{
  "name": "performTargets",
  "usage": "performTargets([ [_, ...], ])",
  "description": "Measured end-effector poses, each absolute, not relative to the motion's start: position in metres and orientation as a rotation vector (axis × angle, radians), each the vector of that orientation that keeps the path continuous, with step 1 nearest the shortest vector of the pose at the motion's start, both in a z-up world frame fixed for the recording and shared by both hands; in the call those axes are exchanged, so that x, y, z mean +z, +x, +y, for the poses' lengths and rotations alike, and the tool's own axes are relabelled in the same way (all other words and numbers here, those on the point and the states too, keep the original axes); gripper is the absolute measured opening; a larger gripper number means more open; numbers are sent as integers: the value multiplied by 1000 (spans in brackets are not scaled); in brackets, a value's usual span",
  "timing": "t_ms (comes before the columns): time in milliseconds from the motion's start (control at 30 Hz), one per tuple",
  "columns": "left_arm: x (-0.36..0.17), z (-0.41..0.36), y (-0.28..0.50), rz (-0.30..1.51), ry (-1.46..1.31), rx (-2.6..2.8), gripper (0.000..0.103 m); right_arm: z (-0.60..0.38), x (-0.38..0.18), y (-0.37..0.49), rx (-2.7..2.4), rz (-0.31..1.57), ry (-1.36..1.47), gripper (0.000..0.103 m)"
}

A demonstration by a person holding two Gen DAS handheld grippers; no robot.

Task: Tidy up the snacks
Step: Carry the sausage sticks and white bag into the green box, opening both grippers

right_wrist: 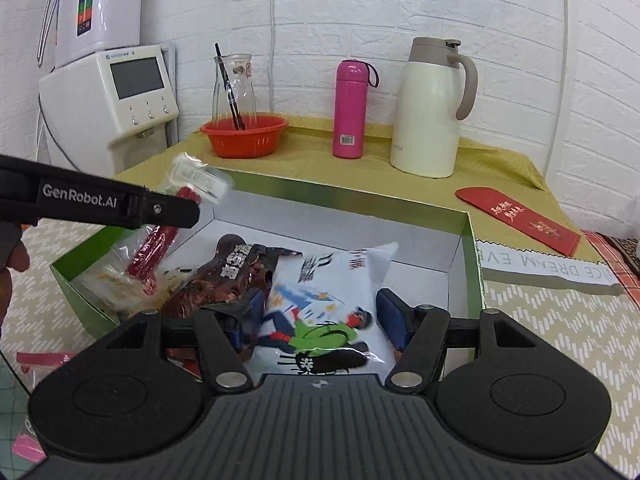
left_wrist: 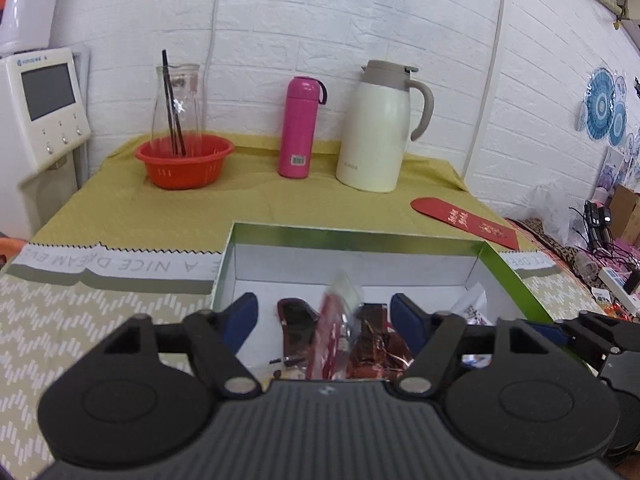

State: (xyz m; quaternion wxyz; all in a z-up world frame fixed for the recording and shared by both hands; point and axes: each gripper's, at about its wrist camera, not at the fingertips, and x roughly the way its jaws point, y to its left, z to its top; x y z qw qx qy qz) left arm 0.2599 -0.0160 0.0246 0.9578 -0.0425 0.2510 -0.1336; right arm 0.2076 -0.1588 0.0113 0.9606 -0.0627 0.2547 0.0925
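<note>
A green box [left_wrist: 510, 268] with a white inside stands on the table, also in the right wrist view [right_wrist: 470, 248]. My left gripper [left_wrist: 324, 314] is open above the box. A blurred clear packet with red contents [left_wrist: 334, 324] sits between its fingers without being pinched; in the right wrist view the packet [right_wrist: 160, 240] hangs at the left gripper's tip [right_wrist: 176, 212] over the box's left side. My right gripper [right_wrist: 318, 316] is open over a white cartoon-printed snack bag [right_wrist: 324, 300] lying in the box. A dark red-brown snack bag [right_wrist: 224, 276] lies beside it.
At the back stand an orange basket [left_wrist: 185, 162] with a glass carafe [left_wrist: 178, 100], a pink bottle [left_wrist: 299, 132] and a cream thermos jug [left_wrist: 380, 128]. A red envelope [left_wrist: 466, 220] lies at the right. A water dispenser [right_wrist: 116, 96] stands at the left. Pink packets [right_wrist: 40, 360] lie outside the box.
</note>
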Motion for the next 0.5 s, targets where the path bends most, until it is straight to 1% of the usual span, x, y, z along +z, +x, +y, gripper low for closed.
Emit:
performTargets([
  [67,25,-14,258,517,-101,-271,84,-157,13,202,174,477,-157,103],
  [100,26,-13,258,530,-122,-273,93,-156,14,199,172,465,-165,103],
  [300,32,-12,245,501,-110,-252,93,-153,21,194,170,478,-186,103],
  [500,44,-9,229,484,-111,-261,93,-150,31,179,156,453,-203,103],
])
